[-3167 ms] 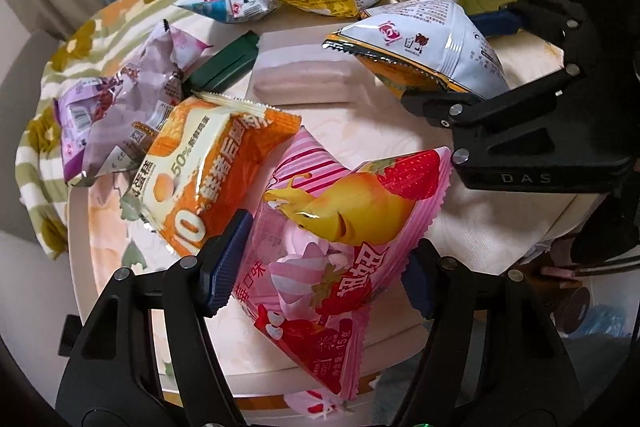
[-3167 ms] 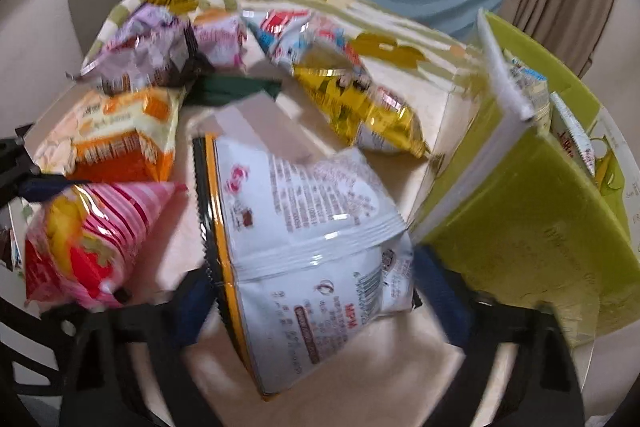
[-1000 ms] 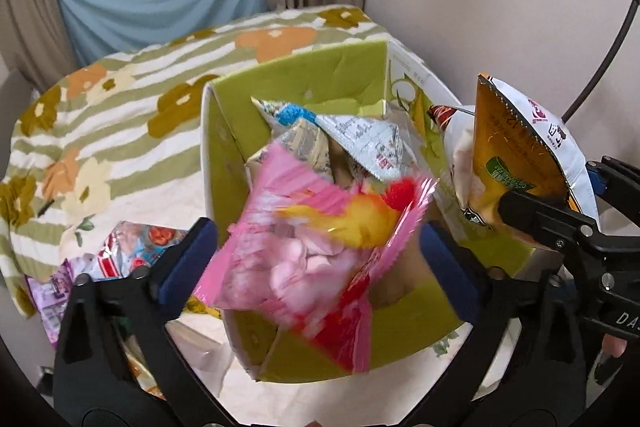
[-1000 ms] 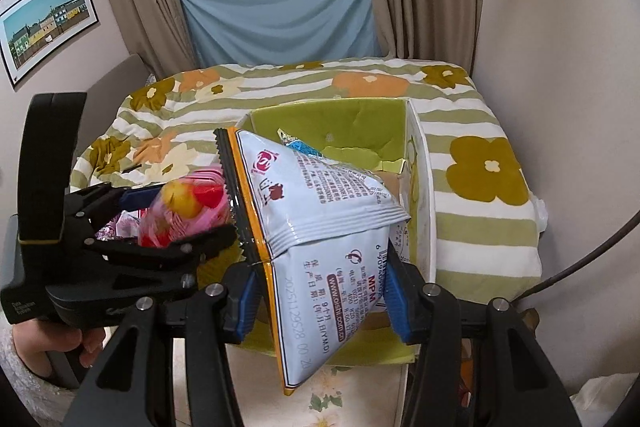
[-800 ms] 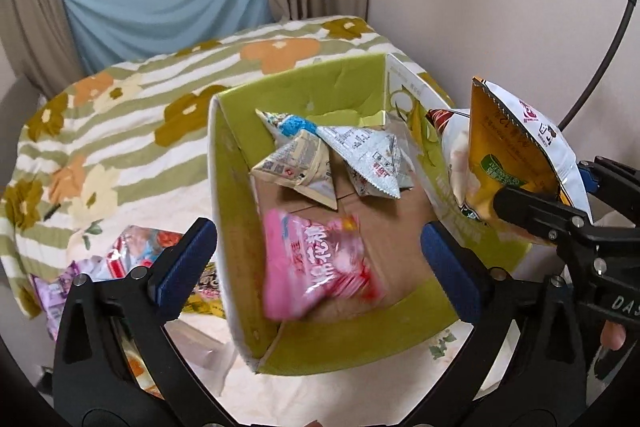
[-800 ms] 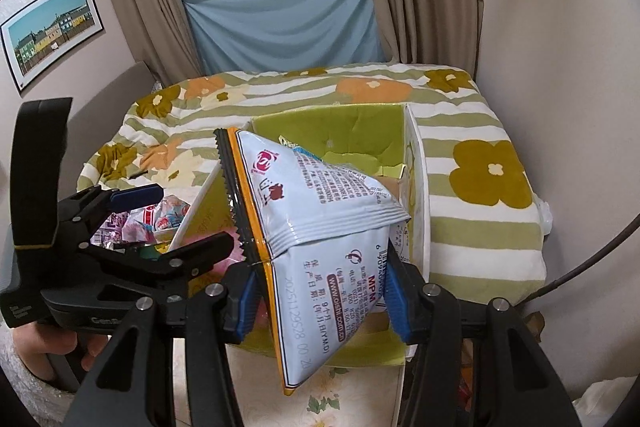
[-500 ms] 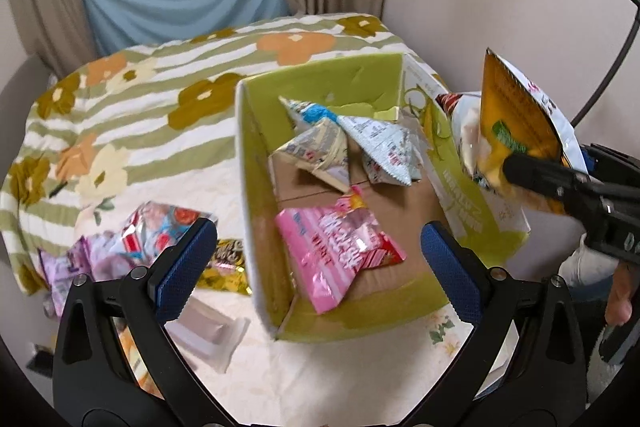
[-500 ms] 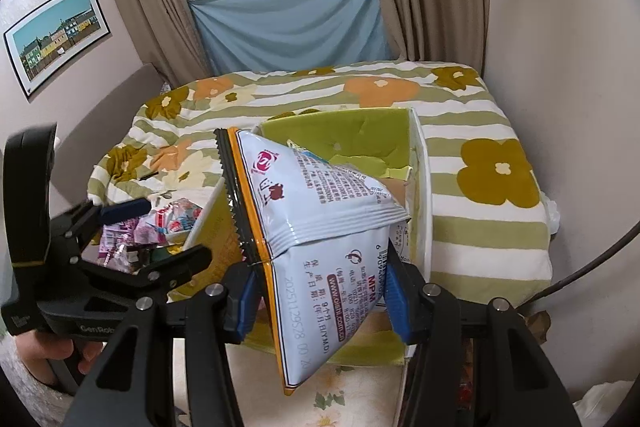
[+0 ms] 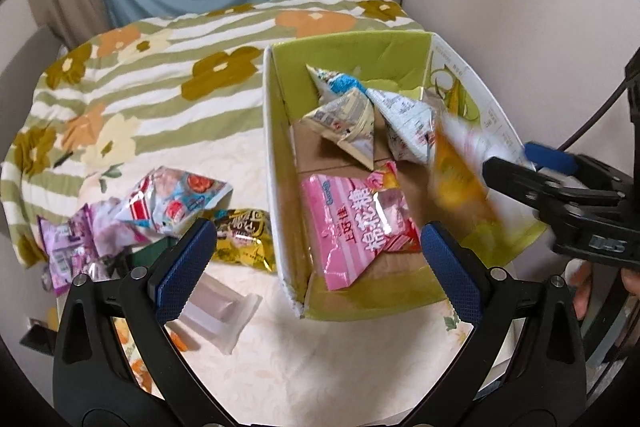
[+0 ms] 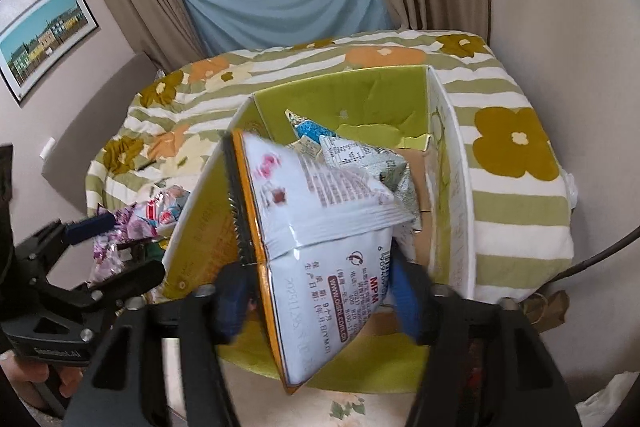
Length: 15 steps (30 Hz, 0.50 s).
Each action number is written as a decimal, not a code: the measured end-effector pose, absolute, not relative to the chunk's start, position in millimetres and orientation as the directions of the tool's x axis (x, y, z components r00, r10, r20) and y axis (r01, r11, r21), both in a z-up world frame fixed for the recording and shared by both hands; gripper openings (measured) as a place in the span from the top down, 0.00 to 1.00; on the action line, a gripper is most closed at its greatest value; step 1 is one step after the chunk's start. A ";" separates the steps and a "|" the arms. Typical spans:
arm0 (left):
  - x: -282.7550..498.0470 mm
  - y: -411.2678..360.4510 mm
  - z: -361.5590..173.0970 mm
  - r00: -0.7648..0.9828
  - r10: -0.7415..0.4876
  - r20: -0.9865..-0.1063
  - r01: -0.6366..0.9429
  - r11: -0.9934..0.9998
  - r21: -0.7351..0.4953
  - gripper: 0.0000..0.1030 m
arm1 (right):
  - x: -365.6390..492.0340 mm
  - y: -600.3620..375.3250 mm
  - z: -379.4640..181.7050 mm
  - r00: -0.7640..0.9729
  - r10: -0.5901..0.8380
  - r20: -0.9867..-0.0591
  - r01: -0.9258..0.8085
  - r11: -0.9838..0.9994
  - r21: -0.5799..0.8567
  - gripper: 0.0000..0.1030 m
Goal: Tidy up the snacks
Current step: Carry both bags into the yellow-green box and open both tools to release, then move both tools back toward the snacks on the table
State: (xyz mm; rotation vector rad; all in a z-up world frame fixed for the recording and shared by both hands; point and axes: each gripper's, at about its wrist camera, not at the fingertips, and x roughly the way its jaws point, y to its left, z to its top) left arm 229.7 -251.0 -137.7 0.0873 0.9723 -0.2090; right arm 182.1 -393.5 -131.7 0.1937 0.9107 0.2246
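A green cardboard box [image 9: 272,147] stands open on the table. In it lie a pink marshmallow bag [image 9: 352,223] and two triangular packets [image 9: 348,127]. My left gripper [image 9: 316,231] is open and empty above the box's near left corner. My right gripper [image 10: 320,295] hangs over the box's [image 10: 208,227] near edge and its jaws are opening. A white and orange snack bag [image 10: 320,227] sits blurred between them, slipping down off the pads. From the left wrist it shows as an orange smear [image 9: 460,183] above the box's right side.
Left of the box lie several loose snacks: a colourful bag [image 9: 172,203], a purple bag [image 9: 68,247], a gold bag [image 9: 244,239] and a clear wrapped pack [image 9: 220,311]. A striped floral cloth [image 9: 160,87] covers the far table. A wall stands close on the right.
The pink bag left my left gripper and dropped into the box, and the left gripper drew back. My right jaws have spread and the white bag has started to slide down.
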 end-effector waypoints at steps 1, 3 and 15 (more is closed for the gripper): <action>228.5 -250.5 -138.5 0.544 -0.136 -0.828 0.213 0.977 -0.021 0.02 | 180.7 -394.2 -131.0 0.603 0.274 -0.749 -0.108 0.958 0.264 0.07; 225.1 -248.1 -141.2 0.541 -0.135 -0.830 0.208 0.978 -0.024 0.02 | 175.3 -395.7 -129.1 0.625 0.268 -0.733 -0.106 0.960 0.261 0.03; 203.4 -234.8 -124.0 0.581 -0.143 -0.801 0.194 0.980 -0.034 0.02 | 155.0 -402.3 -117.6 0.649 0.271 -0.710 -0.120 0.959 0.257 0.03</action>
